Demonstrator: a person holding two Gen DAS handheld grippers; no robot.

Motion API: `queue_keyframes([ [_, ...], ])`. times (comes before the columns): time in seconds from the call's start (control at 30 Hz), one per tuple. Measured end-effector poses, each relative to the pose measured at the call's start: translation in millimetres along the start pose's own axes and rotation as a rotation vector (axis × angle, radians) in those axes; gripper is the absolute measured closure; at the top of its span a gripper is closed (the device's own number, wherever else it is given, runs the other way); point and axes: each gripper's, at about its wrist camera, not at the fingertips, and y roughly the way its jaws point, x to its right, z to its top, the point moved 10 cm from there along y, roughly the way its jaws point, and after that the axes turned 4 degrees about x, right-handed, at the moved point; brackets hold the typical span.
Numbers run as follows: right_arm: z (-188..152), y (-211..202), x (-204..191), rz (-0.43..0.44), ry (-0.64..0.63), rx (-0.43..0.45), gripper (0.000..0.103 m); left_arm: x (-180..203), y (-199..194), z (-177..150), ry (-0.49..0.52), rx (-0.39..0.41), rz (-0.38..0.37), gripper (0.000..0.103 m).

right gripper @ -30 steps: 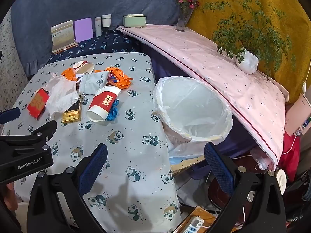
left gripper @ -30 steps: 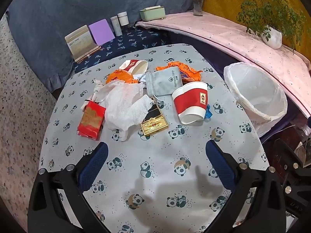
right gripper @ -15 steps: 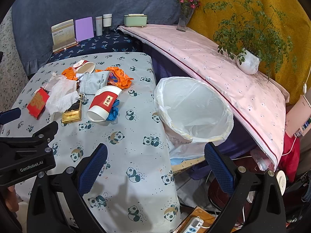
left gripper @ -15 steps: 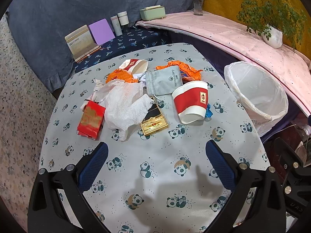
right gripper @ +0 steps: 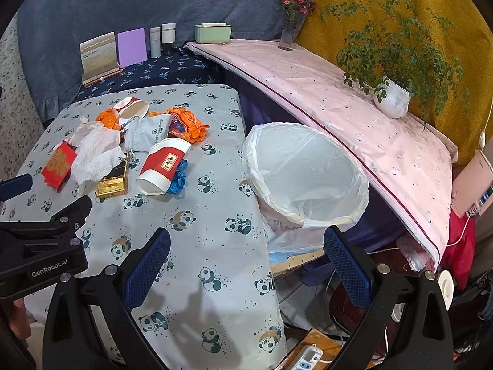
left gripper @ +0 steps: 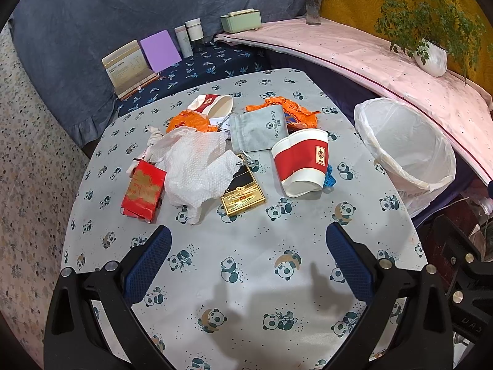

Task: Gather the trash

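Trash lies mid-table on the panda cloth (left gripper: 246, 246): a red-and-white paper cup (left gripper: 302, 162) on its side, a crumpled white tissue (left gripper: 197, 166), a red packet (left gripper: 143, 189), a gold-and-black box (left gripper: 243, 195), a grey pouch (left gripper: 258, 128), orange wrappers (left gripper: 295, 108) and a second cup (left gripper: 214, 104). A bin lined with a white bag (right gripper: 305, 169) stands off the table's right edge. My left gripper (left gripper: 248, 265) is open and empty, above the table's near part. My right gripper (right gripper: 246, 265) is open and empty, over the table's right edge near the bin.
A pink-covered shelf (right gripper: 354, 101) with a potted plant (right gripper: 393, 98) and a flower vase (right gripper: 288, 35) runs behind the bin. Cards, bottles and a green box (left gripper: 240, 20) stand at the back. A power strip (right gripper: 305, 357) and cables lie on the floor at right.
Both views have shifted very slightly; the trash and bin have not moved and both grippers stay open.
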Motion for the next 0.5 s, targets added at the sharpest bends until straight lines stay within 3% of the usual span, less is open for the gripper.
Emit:
queue_keyframes([
  [0.5,4.8,-3.4,1.8,-0.006,0.003,0.009,0.007,3.3,0.0,1.1,0.002,0.002,0.0,0.007],
])
